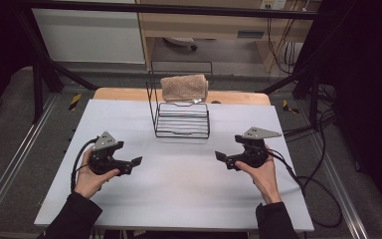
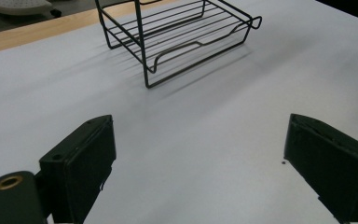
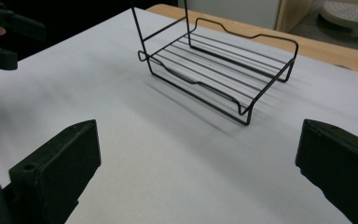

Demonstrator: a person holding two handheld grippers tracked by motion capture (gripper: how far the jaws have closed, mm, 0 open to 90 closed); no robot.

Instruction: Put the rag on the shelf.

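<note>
One black wire rack [image 1: 182, 119] stands on the surface [image 1: 179, 184]. One folded beige towel [image 1: 184, 87] lies on its upper tier. Two tongs are held, each by one hand.

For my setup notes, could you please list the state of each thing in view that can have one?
Left tongs: open, nothing held, above the table.
Right tongs: open, nothing held, above the table.
Towel: folded, lying on the rack's upper tier.
Wire rack: upright on the table, lower shelf bare.
Table: white top, rack standing at its far middle.
</note>
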